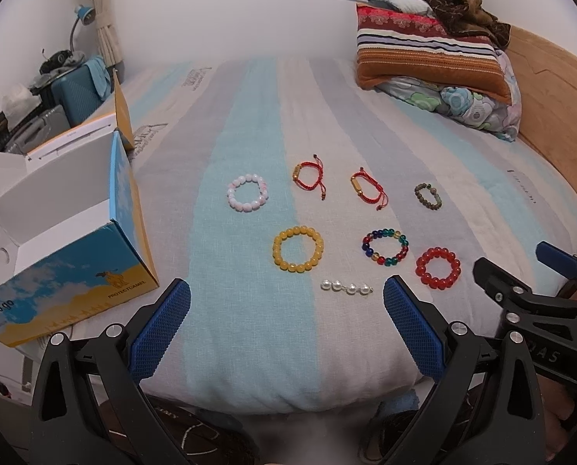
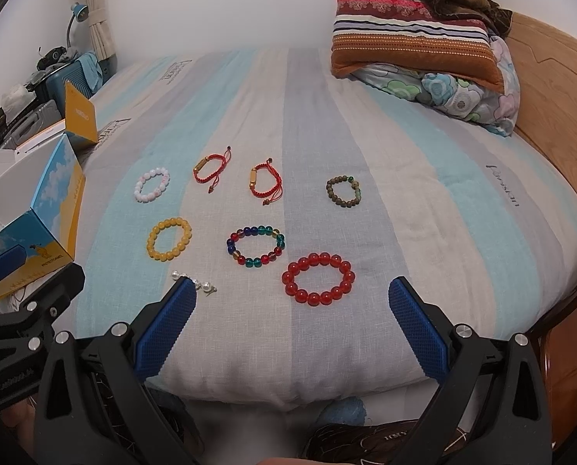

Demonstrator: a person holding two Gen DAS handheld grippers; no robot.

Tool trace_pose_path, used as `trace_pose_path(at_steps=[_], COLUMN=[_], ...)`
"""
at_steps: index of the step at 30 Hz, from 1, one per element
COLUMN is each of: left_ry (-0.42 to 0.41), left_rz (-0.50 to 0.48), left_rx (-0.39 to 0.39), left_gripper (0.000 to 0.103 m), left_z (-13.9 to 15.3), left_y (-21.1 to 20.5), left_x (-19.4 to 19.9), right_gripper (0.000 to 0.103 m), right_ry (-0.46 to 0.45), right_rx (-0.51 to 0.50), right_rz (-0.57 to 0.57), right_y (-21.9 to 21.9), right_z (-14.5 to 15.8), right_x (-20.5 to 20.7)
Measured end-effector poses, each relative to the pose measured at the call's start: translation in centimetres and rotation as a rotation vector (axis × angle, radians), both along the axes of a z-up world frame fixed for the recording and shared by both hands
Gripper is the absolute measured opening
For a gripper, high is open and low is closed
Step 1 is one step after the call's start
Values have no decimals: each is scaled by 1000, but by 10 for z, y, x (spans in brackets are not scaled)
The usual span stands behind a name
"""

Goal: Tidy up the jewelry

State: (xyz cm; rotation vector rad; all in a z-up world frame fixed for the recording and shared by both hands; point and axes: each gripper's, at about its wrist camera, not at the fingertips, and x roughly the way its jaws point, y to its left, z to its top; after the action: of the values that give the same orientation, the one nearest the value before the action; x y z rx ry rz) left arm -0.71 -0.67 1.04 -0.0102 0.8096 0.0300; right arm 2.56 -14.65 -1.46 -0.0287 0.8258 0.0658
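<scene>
Both hand-held grippers idle at the near edge of the bed (image 1: 249,116), nothing picked.

Left hand-held gripper (image 1: 287,302): jaws wide apart, empty, hovering short of the pearl piece (image 1: 346,288). Right hand-held gripper (image 2: 291,302): jaws also spread, empty; the red bead bracelet (image 2: 318,279) sits just ahead between its fingers in the right wrist view. Its left finger (image 2: 168,325) overlaps the pearl piece in that view; can't tell if it touches.

Jewelry all flat on the striped bedsheet, none touching each other:
- back row, left to right: pink bead bracelet (image 1: 247,192), red cord bracelet (image 1: 310,178), second red cord bracelet (image 1: 368,190), dark green bead bracelet (image 1: 428,195)
- next row: yellow bead bracelet (image 1: 298,248), multicolour bead bracelet (image 1: 385,247), red bead bracelet furthest right and slightly nearer
- pearl piece nearest the edge, between yellow and red

Open blue-yellow box (image 1: 67,240) on the left side of the bed, flaps up, visible interior shows white. Well apart from the jewelry.

Pillows (image 1: 436,58) stacked at the far right by the wooden headboard (image 1: 552,108).
</scene>
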Motion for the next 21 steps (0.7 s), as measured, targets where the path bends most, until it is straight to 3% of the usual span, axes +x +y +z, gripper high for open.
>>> trace_pose_path(at_steps=[10,21], left_ry=[-3,82], left_rz=[23,-30], left_rx=[-5,16], left_gripper=[98,98], left_z=[18,20], left_y=[10,1], left_x=[15,75], right_gripper=[96,96], right_ry=[-13,59], right_rx=[10,-16], right_rz=[-24,-83], right_y=[-5,-13], right_z=[23,28], right_x=[5,66])
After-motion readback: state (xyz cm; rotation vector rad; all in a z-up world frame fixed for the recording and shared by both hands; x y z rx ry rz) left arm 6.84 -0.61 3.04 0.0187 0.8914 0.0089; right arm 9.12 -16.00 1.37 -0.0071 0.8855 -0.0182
